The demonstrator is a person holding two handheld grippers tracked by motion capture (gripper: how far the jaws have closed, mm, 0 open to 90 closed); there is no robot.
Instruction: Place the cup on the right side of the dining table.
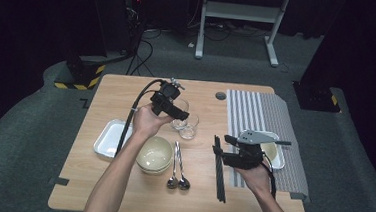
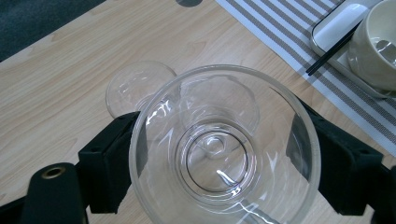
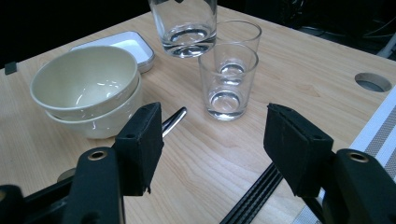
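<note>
My left gripper is shut on a clear drinking glass, its black pads pressing both sides of the wall. From the left gripper view I look straight down into that glass. It hangs above the table, as the held glass shows at the top of the right gripper view. Two more clear glasses stand close together below it, the nearer glass in front of the farther glass. My right gripper stands open over bare wood, nothing between its jaws.
Two stacked cream bowls sit front-centre, two spoons beside them, then black chopsticks. A white tray lies at the left. On the striped placemat stands another white tray with a cream bowl.
</note>
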